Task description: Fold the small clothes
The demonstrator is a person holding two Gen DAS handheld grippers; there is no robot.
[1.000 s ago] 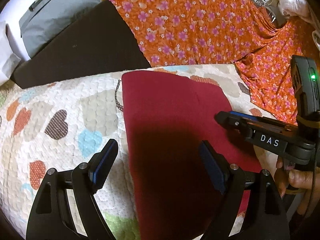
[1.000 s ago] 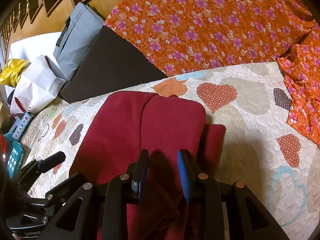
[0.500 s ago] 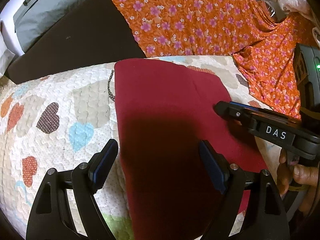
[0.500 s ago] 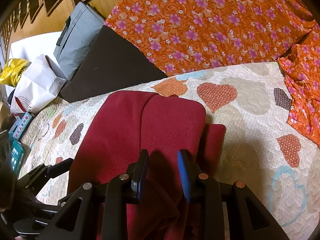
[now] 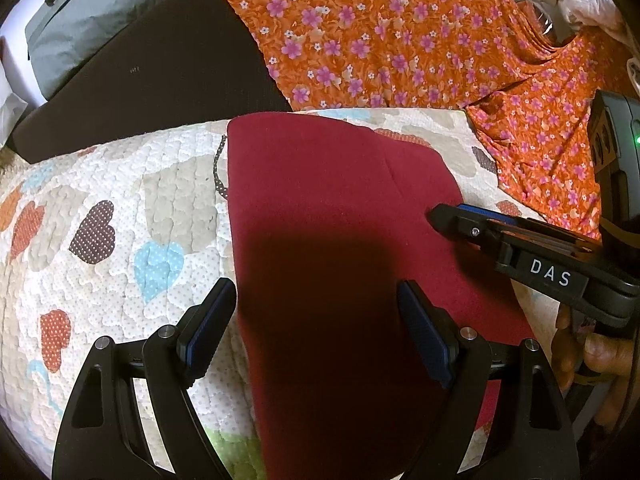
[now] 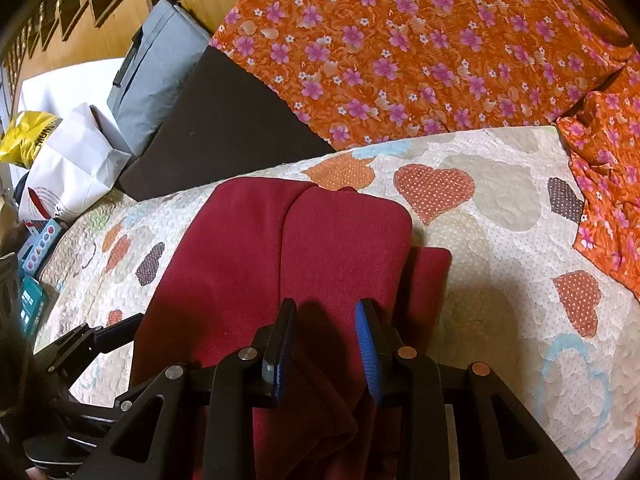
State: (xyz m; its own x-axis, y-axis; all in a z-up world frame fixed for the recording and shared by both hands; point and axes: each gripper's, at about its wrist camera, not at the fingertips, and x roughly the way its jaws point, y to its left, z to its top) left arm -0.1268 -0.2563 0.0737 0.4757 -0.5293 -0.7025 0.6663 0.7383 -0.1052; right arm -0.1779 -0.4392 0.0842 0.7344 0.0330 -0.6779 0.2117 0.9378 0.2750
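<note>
Left gripper (image 5: 316, 328): agape, hovering over near end of maroon garment (image 5: 340, 240); right gripper (image 6: 326, 340): parted partway, no cloth pinched, above garment's right fold; long axis running straight away from both across heart-print quilt (image 5: 120, 216).

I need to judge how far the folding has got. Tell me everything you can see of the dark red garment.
The dark red fleecy garment lies flat on the heart-patterned quilt, partly folded: one rounded panel is laid over the rest, and a narrower layer sticks out on its right. Its near end is bunched in loose folds. The right gripper hovers over it with jaws apart; the left gripper is open above its left part, casting a shadow.
</note>
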